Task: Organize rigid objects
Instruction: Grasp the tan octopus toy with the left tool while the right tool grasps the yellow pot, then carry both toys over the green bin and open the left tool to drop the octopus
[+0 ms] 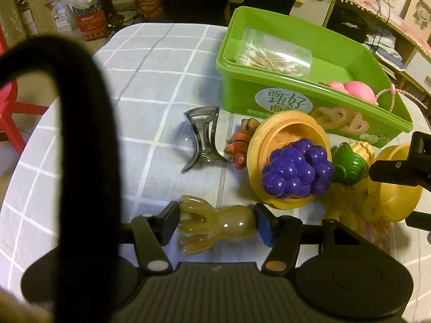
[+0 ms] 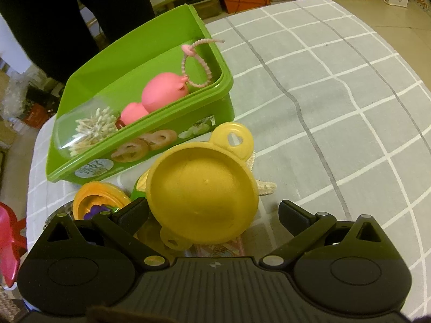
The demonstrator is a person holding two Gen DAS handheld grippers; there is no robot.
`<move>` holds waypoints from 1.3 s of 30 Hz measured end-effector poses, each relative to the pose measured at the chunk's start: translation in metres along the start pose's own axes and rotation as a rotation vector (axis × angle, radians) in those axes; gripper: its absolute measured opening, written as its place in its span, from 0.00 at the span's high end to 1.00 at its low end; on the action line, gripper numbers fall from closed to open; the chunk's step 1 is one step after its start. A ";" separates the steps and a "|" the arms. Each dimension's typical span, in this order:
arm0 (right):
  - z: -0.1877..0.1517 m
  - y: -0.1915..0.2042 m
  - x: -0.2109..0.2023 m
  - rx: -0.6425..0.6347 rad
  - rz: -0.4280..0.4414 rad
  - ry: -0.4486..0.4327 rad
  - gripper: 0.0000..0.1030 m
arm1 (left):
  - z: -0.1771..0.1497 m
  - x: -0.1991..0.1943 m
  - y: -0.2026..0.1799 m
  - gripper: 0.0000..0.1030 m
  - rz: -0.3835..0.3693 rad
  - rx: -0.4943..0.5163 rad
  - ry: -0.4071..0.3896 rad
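The left gripper (image 1: 215,222) is narrowed onto a translucent brown octopus toy (image 1: 212,227), pads touching both ends, in front of the green box (image 1: 269,91). The right gripper (image 2: 212,215) stands wide around a yellow bowl (image 2: 202,196) just before that box, not pressing it. Purple grapes (image 1: 296,172) sit in an orange dish (image 1: 288,134) between them; a black strap (image 1: 80,134) blocks the left view's side.

Grey checked tablecloth (image 2: 336,80), red stool (image 1: 10,107), cluttered shelves (image 1: 398,43), dim warm light
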State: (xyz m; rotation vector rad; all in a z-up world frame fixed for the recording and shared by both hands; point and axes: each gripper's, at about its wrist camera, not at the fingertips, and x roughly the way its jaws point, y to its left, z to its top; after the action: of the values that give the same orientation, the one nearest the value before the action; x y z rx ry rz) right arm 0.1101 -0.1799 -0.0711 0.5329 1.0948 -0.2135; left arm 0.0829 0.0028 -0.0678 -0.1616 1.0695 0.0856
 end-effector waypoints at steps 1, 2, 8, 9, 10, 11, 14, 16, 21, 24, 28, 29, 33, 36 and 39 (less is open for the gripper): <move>0.000 0.001 0.001 -0.003 -0.001 0.001 0.02 | 0.000 0.000 0.001 0.71 -0.004 0.000 0.000; 0.000 0.002 0.001 -0.005 -0.001 0.000 0.02 | 0.001 0.000 0.002 0.71 -0.008 -0.001 0.001; -0.001 0.005 -0.002 -0.029 0.002 -0.017 0.07 | 0.001 0.000 0.008 0.72 -0.031 -0.017 0.009; -0.001 0.005 -0.003 -0.032 0.005 -0.019 0.09 | 0.001 0.000 0.009 0.72 -0.036 -0.021 0.012; -0.001 0.005 -0.003 -0.035 0.008 -0.018 0.14 | 0.002 0.001 0.006 0.72 -0.041 -0.025 0.015; -0.001 0.005 -0.004 -0.037 0.016 -0.015 0.18 | -0.006 -0.002 0.005 0.72 -0.046 -0.029 0.017; -0.001 0.005 -0.006 -0.044 0.020 -0.009 0.23 | -0.005 0.003 0.003 0.72 -0.061 -0.039 0.024; -0.002 0.004 -0.007 -0.051 0.016 -0.014 0.23 | -0.006 0.002 0.004 0.72 -0.071 -0.046 0.027; -0.001 0.001 -0.013 -0.046 0.027 -0.020 0.23 | -0.005 -0.004 0.006 0.72 -0.094 -0.053 0.026; -0.001 -0.002 -0.018 -0.044 0.036 -0.029 0.23 | -0.004 -0.009 0.007 0.72 -0.112 -0.057 0.019; 0.001 -0.008 -0.026 -0.033 0.053 -0.037 0.23 | 0.001 -0.017 0.017 0.72 -0.134 -0.052 -0.001; 0.002 -0.010 -0.029 -0.028 0.057 -0.039 0.23 | 0.004 -0.015 0.018 0.72 -0.139 -0.053 -0.003; 0.005 -0.019 -0.037 -0.004 0.078 -0.051 0.23 | 0.009 -0.024 0.028 0.72 -0.161 -0.070 -0.024; 0.007 -0.024 -0.044 0.017 0.094 -0.062 0.23 | 0.013 -0.037 0.036 0.72 -0.177 -0.086 -0.044; 0.009 -0.028 -0.051 0.040 0.119 -0.075 0.23 | 0.018 -0.043 0.038 0.72 -0.195 -0.098 -0.064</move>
State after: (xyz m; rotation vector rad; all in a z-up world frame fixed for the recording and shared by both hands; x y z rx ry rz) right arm 0.0824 -0.2135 -0.0312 0.6194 0.9848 -0.1504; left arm 0.0718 0.0437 -0.0249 -0.3483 0.9813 -0.0325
